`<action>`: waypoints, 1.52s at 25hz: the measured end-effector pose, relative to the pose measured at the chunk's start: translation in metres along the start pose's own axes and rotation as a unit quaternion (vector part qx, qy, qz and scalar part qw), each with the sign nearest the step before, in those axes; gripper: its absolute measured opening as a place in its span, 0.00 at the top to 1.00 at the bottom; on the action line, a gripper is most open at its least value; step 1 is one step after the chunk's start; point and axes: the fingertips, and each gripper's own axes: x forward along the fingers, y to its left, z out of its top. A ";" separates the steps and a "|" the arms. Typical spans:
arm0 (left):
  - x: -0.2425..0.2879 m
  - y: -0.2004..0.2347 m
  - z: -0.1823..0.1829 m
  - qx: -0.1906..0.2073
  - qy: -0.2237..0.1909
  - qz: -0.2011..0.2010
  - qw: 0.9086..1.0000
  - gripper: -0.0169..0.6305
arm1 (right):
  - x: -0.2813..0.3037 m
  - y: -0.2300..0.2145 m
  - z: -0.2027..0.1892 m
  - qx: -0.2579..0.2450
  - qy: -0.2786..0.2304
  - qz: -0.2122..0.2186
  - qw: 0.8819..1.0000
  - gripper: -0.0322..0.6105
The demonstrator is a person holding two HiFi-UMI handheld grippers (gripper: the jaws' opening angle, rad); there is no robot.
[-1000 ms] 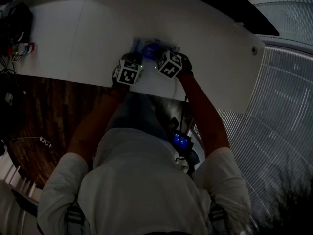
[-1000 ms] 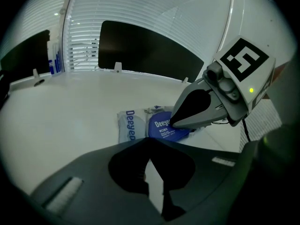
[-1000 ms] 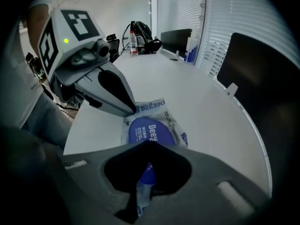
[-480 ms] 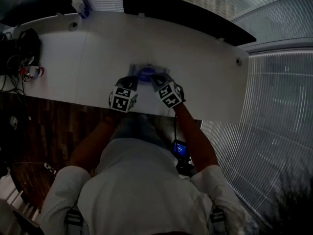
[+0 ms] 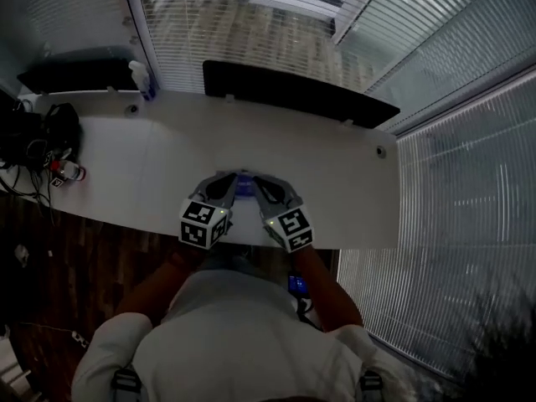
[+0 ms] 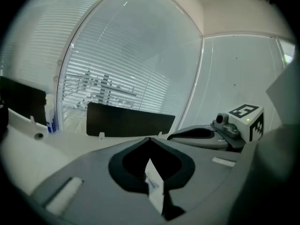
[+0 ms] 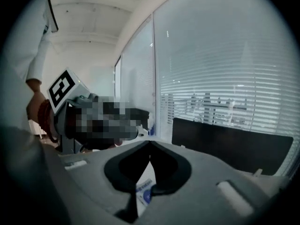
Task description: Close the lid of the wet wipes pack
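The wet wipes pack (image 5: 244,186), pale with a blue patch, lies on the white desk (image 5: 151,166) near its front edge. My left gripper (image 5: 228,186) and right gripper (image 5: 261,184) point at it from either side, their tips over the pack. In the left gripper view the left gripper (image 6: 150,138) has its jaws meeting at the tips, and a printed white sliver of the pack (image 6: 153,183) shows through the gap behind them. The right gripper (image 7: 150,142) looks the same, with a blue-printed sliver of the pack (image 7: 145,192) below. The lid itself is hidden.
A long black screen (image 5: 297,93) stands along the desk's far edge, with a spray bottle (image 5: 141,77) at the back left. A black bag and cables (image 5: 43,141) crowd the left end. Blinds cover the windows behind and to the right.
The head view has tilted up, so the desk and both grippers sit lower in the frame and the window shows. Both grippers stay over the pack, close together.
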 end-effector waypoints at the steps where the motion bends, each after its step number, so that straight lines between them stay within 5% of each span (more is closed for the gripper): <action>1: -0.005 -0.004 0.014 0.004 -0.014 -0.004 1.000 0.97 | -0.005 0.001 0.013 0.007 -0.019 -0.004 1.000 0.95; 9: -0.044 -0.049 0.105 0.034 -0.112 -0.037 0.993 0.97 | -0.061 0.014 0.115 0.020 -0.136 -0.018 0.990 0.95; 17: -0.075 -0.087 0.156 0.051 -0.164 -0.075 0.982 0.97 | -0.110 0.017 0.172 0.036 -0.214 -0.052 0.975 0.95; 38: -0.079 -0.085 0.151 0.065 -0.170 -0.055 0.982 0.97 | -0.120 0.023 0.175 0.025 -0.212 -0.053 0.975 0.95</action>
